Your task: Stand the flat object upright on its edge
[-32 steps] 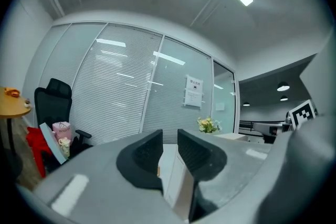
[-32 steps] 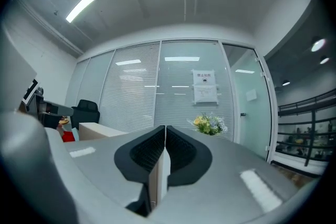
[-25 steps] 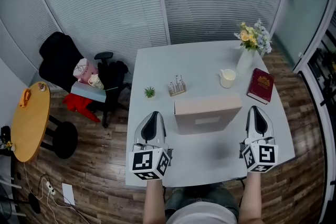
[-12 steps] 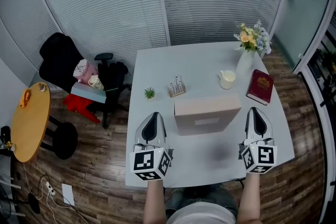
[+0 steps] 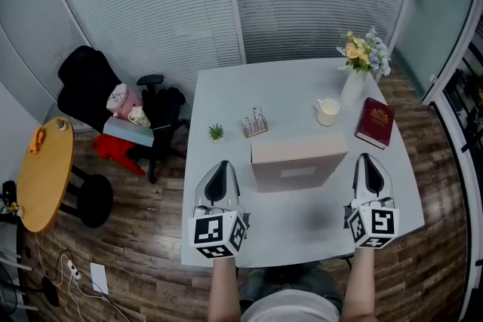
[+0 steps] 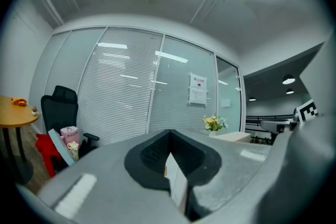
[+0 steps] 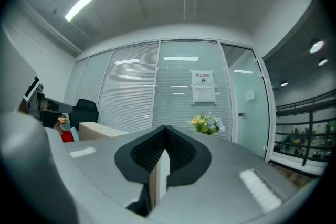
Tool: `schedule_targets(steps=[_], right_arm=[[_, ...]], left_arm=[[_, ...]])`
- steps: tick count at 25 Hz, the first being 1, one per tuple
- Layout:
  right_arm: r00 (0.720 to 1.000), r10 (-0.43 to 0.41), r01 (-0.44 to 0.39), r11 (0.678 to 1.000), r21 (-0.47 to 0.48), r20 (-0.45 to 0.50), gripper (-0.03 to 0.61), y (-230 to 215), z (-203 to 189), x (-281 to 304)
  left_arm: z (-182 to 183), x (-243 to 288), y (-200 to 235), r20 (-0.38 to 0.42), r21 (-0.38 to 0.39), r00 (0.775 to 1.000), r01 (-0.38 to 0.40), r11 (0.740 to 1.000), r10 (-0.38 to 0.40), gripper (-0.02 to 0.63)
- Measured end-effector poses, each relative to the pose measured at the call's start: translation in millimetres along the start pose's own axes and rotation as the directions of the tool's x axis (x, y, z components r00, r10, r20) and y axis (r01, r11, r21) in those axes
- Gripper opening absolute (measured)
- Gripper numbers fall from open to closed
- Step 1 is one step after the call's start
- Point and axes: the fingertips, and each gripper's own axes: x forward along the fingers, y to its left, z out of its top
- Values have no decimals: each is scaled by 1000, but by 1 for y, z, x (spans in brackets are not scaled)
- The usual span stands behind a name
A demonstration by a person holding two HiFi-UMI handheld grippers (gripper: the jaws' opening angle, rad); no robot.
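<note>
Standing box (image 5: 299,156) between left tool (image 5: 219,166), right tool (image 5: 367,159)

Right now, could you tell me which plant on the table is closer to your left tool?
The small green potted plant near the table's left edge; the yellow-and-white flowers in the white vase stand at the far right corner.

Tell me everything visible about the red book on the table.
The red book is dark red, hardback-looking, with a faint gold mark on its cover. It lies flat, cover up, askew, near the table's right edge, beside the white vase and right of the mug. It seems to touch only the table.
</note>
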Motion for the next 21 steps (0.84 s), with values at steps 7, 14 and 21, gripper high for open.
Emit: schedule_targets(steps=[7, 14, 21], right_arm=[[1000, 3, -3, 1000, 1, -6, 23, 0, -3, 0], [1000, 10, -10, 1000, -6, -9, 23, 0, -4, 3], [1000, 8, -9, 1000, -8, -14, 23, -2, -5, 8]], left_arm=[[-3, -1, -1, -11, 2, 1000, 6, 1000, -6, 0], [-5, 1, -3, -14, -1, 1000, 6, 1000, -6, 0], [-5, 7, -4, -23, 4, 1000, 13, 1000, -13, 0]])
